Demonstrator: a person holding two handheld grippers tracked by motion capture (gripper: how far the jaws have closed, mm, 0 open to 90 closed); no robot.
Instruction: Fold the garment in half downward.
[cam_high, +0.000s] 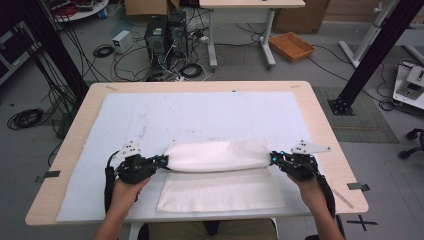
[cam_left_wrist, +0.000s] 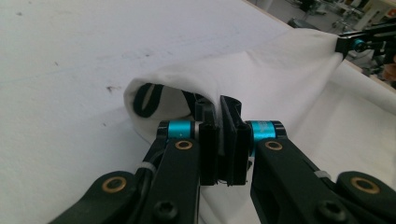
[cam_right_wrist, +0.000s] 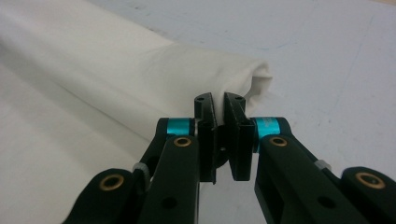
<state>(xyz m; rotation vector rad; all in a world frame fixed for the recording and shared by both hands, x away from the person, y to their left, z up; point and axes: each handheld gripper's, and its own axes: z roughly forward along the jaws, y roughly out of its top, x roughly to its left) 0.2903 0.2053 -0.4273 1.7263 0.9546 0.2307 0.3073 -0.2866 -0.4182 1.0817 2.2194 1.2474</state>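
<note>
Left gripper (cam_high: 164, 161), right gripper (cam_high: 273, 158) — each clamped on white cloth (cam_high: 220, 156) end, fold raised between.

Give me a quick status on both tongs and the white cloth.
Left tongs shut on white cloth, left end. Right tongs shut on its right end. Far half lifted and doubled over the near half on the pale mat. Nothing in the way.

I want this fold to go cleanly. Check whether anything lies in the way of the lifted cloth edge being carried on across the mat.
Nothing visible does. The left gripper and right gripper are each shut on a corner of the white cloth, its edge lifted into a roll. The blue mat beyond the roll is bare up to the table edge.
</note>
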